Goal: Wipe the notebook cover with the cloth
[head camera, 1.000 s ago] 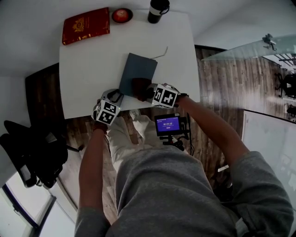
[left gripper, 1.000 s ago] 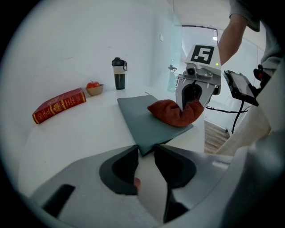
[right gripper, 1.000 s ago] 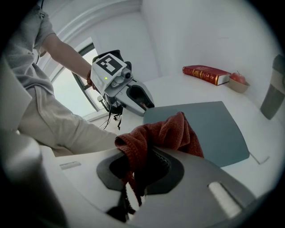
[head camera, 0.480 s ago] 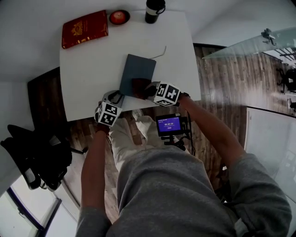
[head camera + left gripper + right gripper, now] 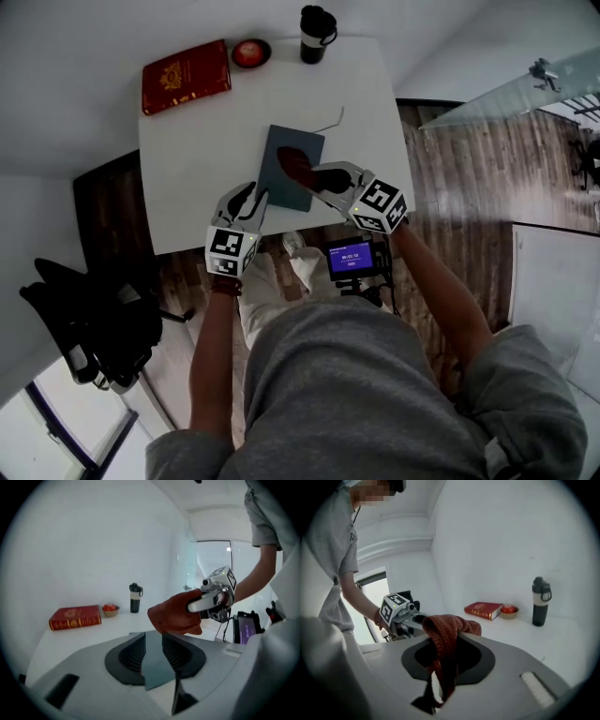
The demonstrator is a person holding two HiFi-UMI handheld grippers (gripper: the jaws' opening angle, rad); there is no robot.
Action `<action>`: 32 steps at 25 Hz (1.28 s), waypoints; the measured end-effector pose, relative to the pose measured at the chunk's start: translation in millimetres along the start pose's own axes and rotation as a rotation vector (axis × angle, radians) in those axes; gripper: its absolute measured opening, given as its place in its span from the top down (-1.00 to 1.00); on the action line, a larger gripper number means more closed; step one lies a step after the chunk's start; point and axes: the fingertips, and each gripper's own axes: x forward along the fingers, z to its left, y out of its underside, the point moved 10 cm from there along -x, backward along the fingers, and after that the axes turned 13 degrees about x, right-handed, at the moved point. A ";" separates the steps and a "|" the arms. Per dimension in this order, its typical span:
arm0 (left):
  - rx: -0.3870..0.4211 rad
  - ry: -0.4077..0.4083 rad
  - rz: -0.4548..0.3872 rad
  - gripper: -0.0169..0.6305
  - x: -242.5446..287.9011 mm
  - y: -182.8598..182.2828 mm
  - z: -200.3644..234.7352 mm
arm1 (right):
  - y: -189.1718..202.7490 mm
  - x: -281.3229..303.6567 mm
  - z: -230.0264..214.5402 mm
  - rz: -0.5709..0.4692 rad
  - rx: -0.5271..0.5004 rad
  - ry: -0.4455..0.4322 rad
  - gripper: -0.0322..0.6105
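Note:
A dark grey-blue notebook (image 5: 298,145) lies flat near the front of the white table (image 5: 197,159). A rust-red cloth (image 5: 292,159) rests on the middle of its cover, and my right gripper (image 5: 317,174) is shut on it; the cloth (image 5: 446,634) bunches between the jaws and hangs over them. My left gripper (image 5: 251,197) stands over the notebook's near left corner, jaws apart. Between its ridged pads (image 5: 132,651) the cover (image 5: 154,660) and its near edge show below. From the left gripper view the cloth (image 5: 174,613) and right gripper (image 5: 212,600) sit just ahead.
At the table's far edge lie a red book (image 5: 186,77), a small bowl (image 5: 251,52) holding something red, and a black flask (image 5: 317,33). A thin cord (image 5: 331,119) trails from the notebook's far corner. A small lit screen (image 5: 353,257) sits below the table's front edge, a black chair (image 5: 84,323) at left.
The right gripper has carried the cloth from the notebook's near edge up onto the middle of the cover. The left gripper has moved forward to the near left corner.

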 end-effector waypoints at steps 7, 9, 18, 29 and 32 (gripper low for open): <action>0.047 -0.191 -0.252 0.63 -27.1 -93.2 9.4 | -64.5 -42.6 36.3 -0.313 -0.089 0.164 0.70; 0.072 -0.218 -0.307 0.63 -34.1 -117.8 13.3 | -80.6 -52.6 48.9 -0.363 -0.123 0.202 0.70; 0.176 -0.331 -0.517 0.81 -86.5 -197.1 14.4 | -121.1 -70.9 118.8 -0.604 -0.215 0.462 0.70; 0.166 -0.373 -0.507 0.98 -142.5 -173.7 6.6 | -104.5 -41.8 191.4 -0.642 -0.198 0.664 0.70; 0.170 -0.377 -0.518 0.98 -149.2 -168.7 1.9 | -99.0 -39.1 203.3 -0.639 -0.212 0.690 0.70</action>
